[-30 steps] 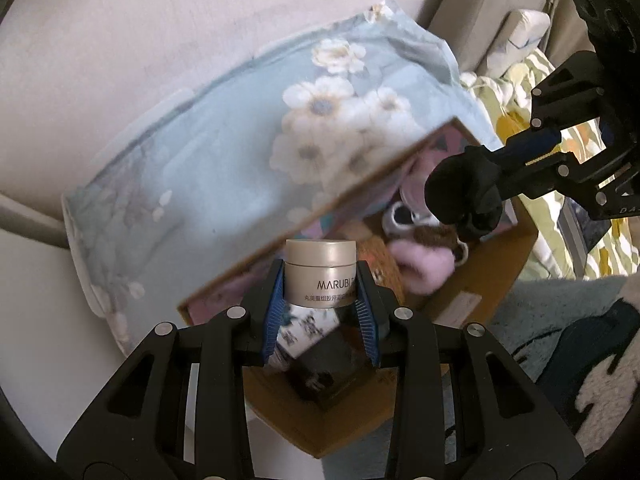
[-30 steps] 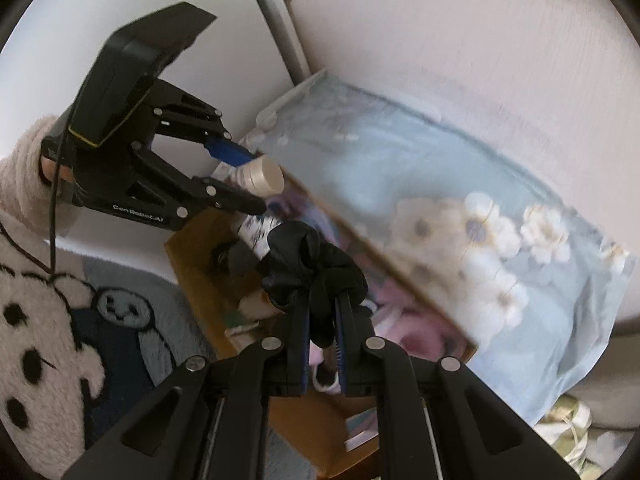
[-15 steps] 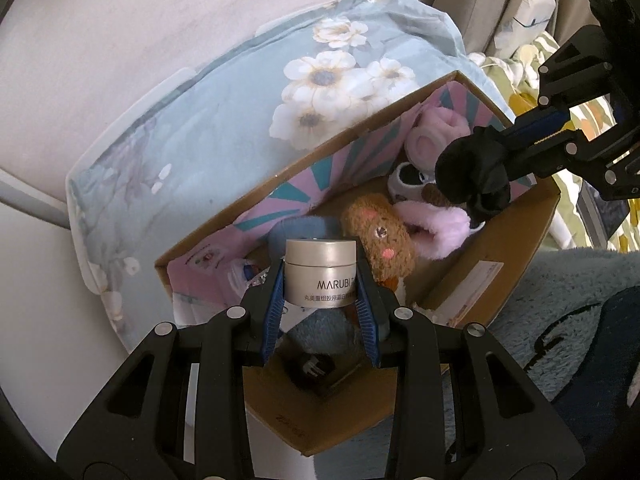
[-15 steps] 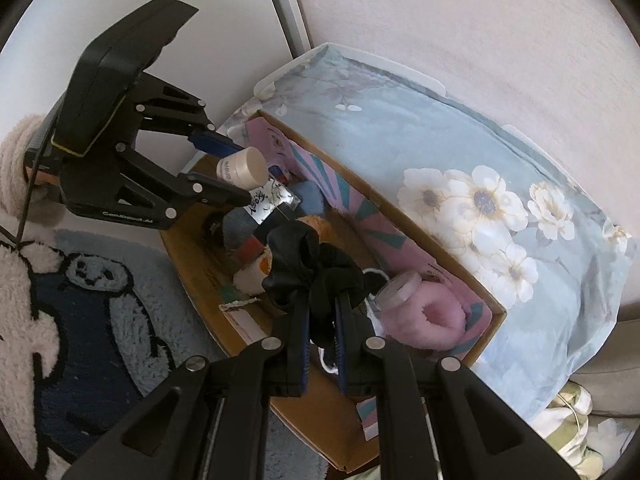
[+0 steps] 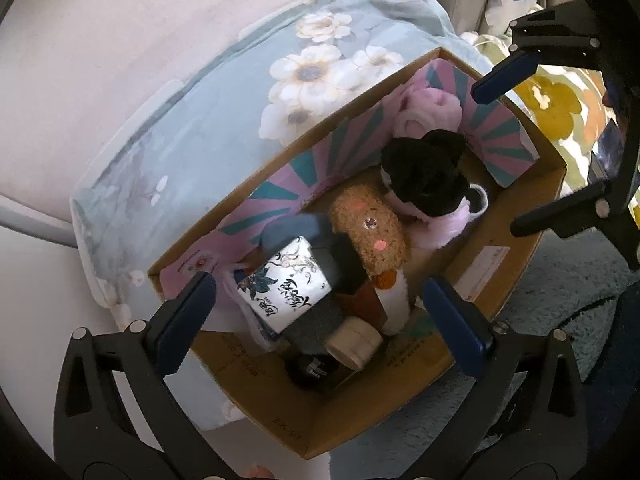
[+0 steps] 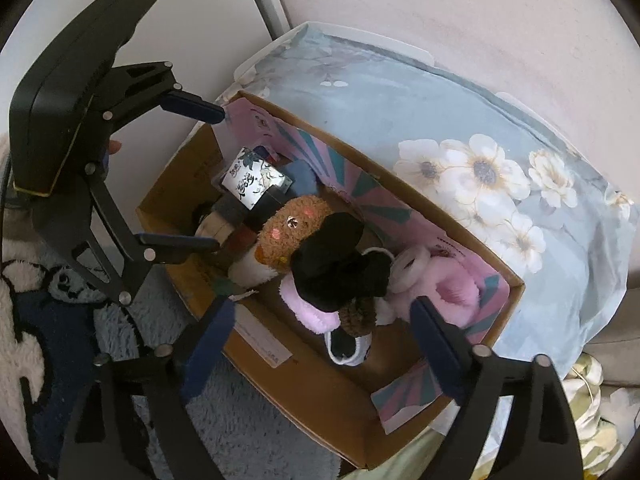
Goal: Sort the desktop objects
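Cardboard, open-topped and brown, forms the box (image 5: 516,268) into which the desktop objects are being gathered, and both grippers are held above it pointing steeply down so that whatever is let go falls inside its walls. The left gripper (image 5: 320,312) is seen with its blue-padded jaws opening wide and nothing between them; the small cream-coloured round jar (image 5: 354,340) lies on its side in the near corner of the box, beside a white cylinder printed with dark floral script (image 5: 286,284) and a brown plush toy with pink cheeks (image 5: 370,236). The right gripper (image 6: 320,340) is likewise opening, its pads clear of everything; the black fabric scrunchie (image 6: 336,268) rests on a pink fluffy item (image 6: 312,316) at the other end, touching the plush toy's head. Both drops are judged complete. The box is set on a grey-blue rug (image 6: 248,420), against a pale blue flowered cushion (image 6: 460,140).
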{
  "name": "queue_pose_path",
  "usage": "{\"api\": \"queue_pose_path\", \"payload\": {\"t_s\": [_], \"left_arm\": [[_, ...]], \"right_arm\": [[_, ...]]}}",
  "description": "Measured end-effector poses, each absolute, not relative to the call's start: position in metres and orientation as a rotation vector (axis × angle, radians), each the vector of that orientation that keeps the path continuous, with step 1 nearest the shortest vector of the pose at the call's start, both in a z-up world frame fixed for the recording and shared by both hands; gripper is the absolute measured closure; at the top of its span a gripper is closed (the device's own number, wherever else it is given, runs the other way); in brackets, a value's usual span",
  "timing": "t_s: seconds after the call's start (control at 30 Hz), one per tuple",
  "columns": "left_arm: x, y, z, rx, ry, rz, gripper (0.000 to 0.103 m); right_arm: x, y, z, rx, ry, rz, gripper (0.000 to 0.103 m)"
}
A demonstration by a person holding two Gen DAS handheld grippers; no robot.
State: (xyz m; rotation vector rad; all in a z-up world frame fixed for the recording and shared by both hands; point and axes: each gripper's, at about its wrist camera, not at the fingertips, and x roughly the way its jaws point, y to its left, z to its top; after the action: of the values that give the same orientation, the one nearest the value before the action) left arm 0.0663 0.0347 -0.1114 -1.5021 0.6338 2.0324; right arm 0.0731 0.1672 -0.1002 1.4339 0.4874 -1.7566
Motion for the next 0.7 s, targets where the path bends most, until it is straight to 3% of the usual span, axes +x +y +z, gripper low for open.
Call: {"api": "queue_pose_path", "payload": {"t_s": [0.03, 0.33, 0.7], "left_arm": [[0.066, 0.035, -0.111, -1.504, 0.627, 2.035, 0.000], [0.061, 0.032, -0.104, -1.507, 0.594, 2.073, 0.000], [0.039, 0.006, -0.058, -1.548, 0.392, 2.349, 0.000]], "right_arm": [[0.074, 0.167, -0.101, 1.439, 0.487, -1.750, 0.000], [0.076, 0.168, -0.096, 1.439, 0.464, -1.788, 0.000], [0.054, 0.185, -0.067, 1.607, 0.328, -2.116, 0.000]]}}
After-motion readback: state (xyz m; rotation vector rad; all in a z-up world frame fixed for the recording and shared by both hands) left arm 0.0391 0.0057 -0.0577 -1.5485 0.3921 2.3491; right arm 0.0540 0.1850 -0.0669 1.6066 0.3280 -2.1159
